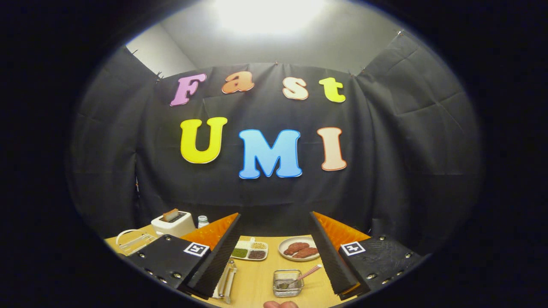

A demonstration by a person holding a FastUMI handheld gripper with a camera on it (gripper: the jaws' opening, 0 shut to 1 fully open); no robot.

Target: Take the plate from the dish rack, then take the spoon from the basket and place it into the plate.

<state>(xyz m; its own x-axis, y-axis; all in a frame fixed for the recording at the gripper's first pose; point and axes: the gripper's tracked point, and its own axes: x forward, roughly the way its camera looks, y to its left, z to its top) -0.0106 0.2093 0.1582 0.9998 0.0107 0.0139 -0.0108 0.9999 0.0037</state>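
One toaster (173,222), one bottle (203,221), two plates of food (298,249), one basket (287,282), one spoon (309,273).

Cloth-walled booth; toaster (173,223) on table (257,286)

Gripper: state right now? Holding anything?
Gripper: open, fingers spread wide, holding nothing. The basket with the spoon sits on the table between the fingers, untouched.

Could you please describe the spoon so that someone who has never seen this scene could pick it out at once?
On the wooden table, between the open gripper fingers, stands a small clear basket, nearer than the plate of meat. The spoon leans out of it, pink handle pointing toward the right finger. Nothing else there has a slim pink handle.
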